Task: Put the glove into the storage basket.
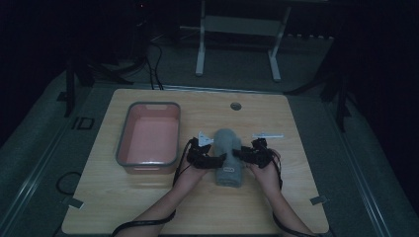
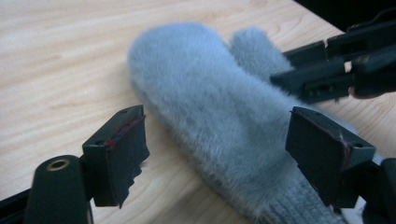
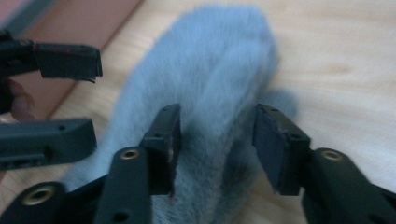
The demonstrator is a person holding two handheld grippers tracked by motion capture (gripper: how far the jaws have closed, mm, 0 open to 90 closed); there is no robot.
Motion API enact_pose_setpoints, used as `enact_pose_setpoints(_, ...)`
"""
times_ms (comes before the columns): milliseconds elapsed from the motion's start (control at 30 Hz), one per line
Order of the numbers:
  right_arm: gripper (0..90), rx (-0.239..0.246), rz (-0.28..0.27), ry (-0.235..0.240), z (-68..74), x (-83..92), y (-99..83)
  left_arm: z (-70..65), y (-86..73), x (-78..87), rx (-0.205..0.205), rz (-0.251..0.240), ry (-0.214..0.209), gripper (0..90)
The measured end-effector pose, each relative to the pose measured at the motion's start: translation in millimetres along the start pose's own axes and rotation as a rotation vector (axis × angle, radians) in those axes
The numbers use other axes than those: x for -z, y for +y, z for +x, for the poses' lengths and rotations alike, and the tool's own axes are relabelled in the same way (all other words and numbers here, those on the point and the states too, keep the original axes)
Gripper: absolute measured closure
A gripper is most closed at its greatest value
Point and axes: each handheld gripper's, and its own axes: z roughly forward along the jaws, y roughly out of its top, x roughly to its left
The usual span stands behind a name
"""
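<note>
I'm seeing a pink bin [image 1: 148, 136] sitting at the table's [image 1: 148, 207] left. Beside it, my left gripper [image 1: 201, 153] is hovering at the mitten's [image 1: 228, 158] left edge, jaws apart and gripping nothing. The mitten (grey, fluffy) is lying flat mid-table, cuff toward me. My right gripper [image 1: 254, 152] is straddling its right edge, jaws apart around the fur, not visibly pinching.

Left tongs [image 1: 216, 159], right tongs [image 1: 240, 154] face inward, jaws parted.

high: above, dim, prob far | gripper cams: close, share mitten [image 2: 219, 121]
</note>
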Motion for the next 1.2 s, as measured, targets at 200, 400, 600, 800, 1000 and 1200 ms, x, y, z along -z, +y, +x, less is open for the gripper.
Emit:
enact_pose_setpoints(200, 35.8, -0.042, 0.056, 0.018, -10.8, -6.9, -15.3, -1.0, -8.1, -10.5, -0.005, 0.074, -0.013, 22.8)
enact_pose_setpoints(400, 28.3, -0.017, 0.080, 0.041, -12.9, -8.2, -19.2, -1.6, -12.2, -17.9, -0.021, 0.096, -0.029, 24.3)
enact_pose_setpoints(600, 48.5, 0.004, 0.085, 0.091, -16.2, -10.3, -20.3, -2.5, -12.0, -23.7, -0.014, 0.115, -0.085, 40.1)
enact_pose_setpoints(800, 68.2, -0.031, 0.098, 0.134, -20.1, -10.0, -21.8, -5.9, -9.6, -28.8, -0.021, 0.125, -0.154, 67.8)
enact_pose_setpoints(1000, 76.7, -0.029, 0.072, 0.113, -16.8, -3.3, -22.3, -7.1, -5.5, -26.0, -0.041, 0.098, -0.175, 80.4)
enact_pose_setpoints(1200, 79.5, -0.026, 0.042, 0.113, -11.3, 5.5, -19.7, -9.6, 0.9, -16.1, -0.038, 0.070, -0.180, 82.3)
